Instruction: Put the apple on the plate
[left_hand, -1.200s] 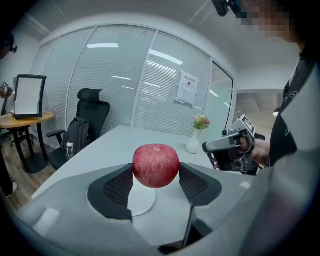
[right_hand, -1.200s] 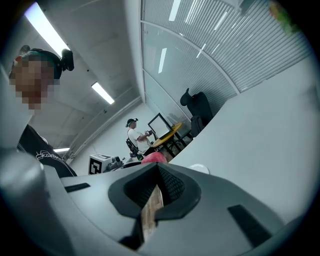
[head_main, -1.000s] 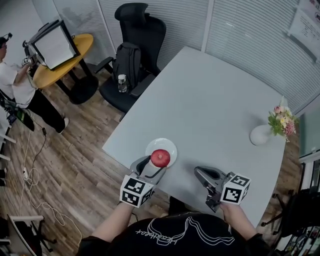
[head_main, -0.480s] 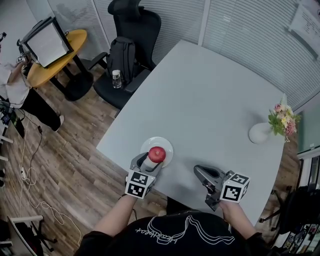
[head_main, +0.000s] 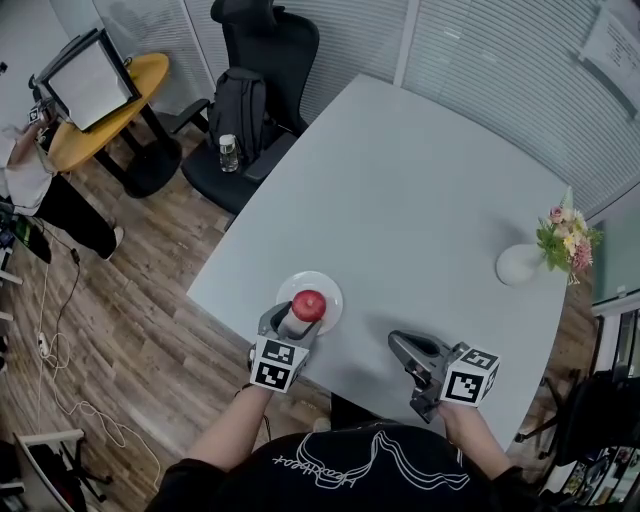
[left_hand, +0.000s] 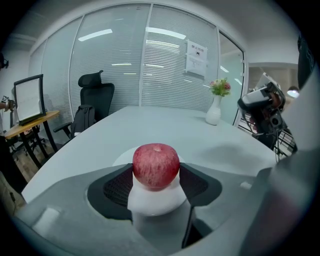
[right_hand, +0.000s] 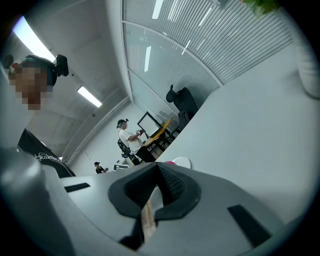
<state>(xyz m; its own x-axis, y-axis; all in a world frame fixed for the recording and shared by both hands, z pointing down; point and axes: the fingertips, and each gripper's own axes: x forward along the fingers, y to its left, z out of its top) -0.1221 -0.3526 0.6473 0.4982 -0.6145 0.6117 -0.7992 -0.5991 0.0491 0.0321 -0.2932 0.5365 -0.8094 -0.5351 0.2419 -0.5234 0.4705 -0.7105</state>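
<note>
A red apple (head_main: 309, 304) is held over the near part of a white plate (head_main: 329, 284), close to the grey table's front left edge. My left gripper (head_main: 296, 318) is shut on the apple, one pad on each side of it. In the left gripper view the apple (left_hand: 156, 166) fills the gap between the jaws, with the plate (left_hand: 120, 158) showing just behind and below it. Whether the apple touches the plate I cannot tell. My right gripper (head_main: 405, 349) rests low over the table's front edge, shut and empty. In its own view the right gripper (right_hand: 159, 168) shows the pads meeting.
The grey table (head_main: 420, 200) carries a white vase with flowers (head_main: 522, 267) at its right edge. Beyond the table's left side stand a black office chair (head_main: 265, 60) with a backpack and a bottle (head_main: 228, 152), a yellow round table (head_main: 110, 105) and a person (head_main: 25, 170).
My left gripper has come down with the apple, closer to the plate. The right gripper has barely moved.
</note>
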